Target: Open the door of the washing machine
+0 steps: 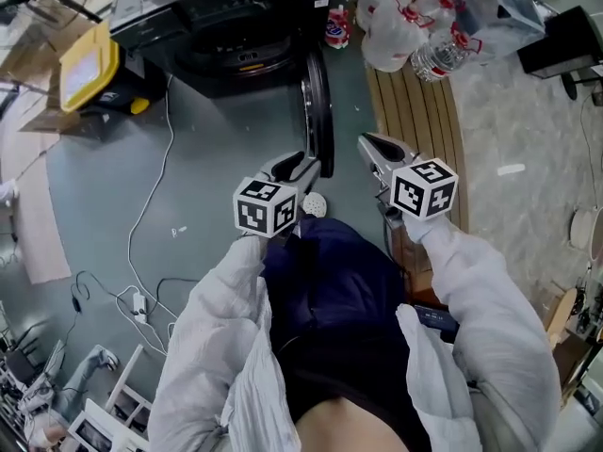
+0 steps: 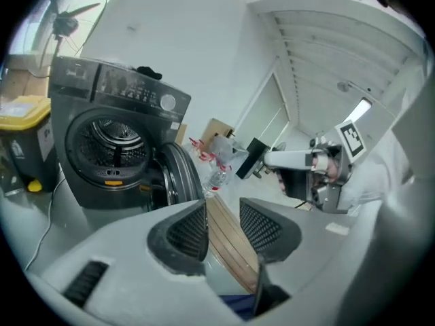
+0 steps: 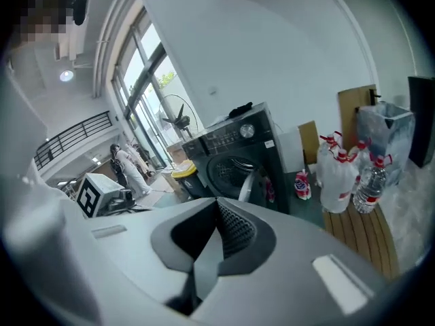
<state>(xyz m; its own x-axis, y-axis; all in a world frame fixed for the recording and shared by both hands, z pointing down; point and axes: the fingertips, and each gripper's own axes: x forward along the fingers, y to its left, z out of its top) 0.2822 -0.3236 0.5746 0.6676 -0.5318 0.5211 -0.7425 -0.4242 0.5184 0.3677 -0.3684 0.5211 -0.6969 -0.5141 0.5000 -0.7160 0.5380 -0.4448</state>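
Note:
The black front-loading washing machine stands at the top of the head view. Its round door is swung out and seen edge-on, leaving the drum exposed. My left gripper hovers just below the door's free edge and does not touch it. In the left gripper view its jaws stand apart with nothing between them. My right gripper is held to the right of the door. In its own view the pads meet at the tip, empty. The machine lies ahead of it.
A yellow-lidded bin sits left of the machine. Water bottles and a small red-labelled bottle stand at the machine's right, beside a wooden slatted platform. Cables trail over the grey floor. People stand far off.

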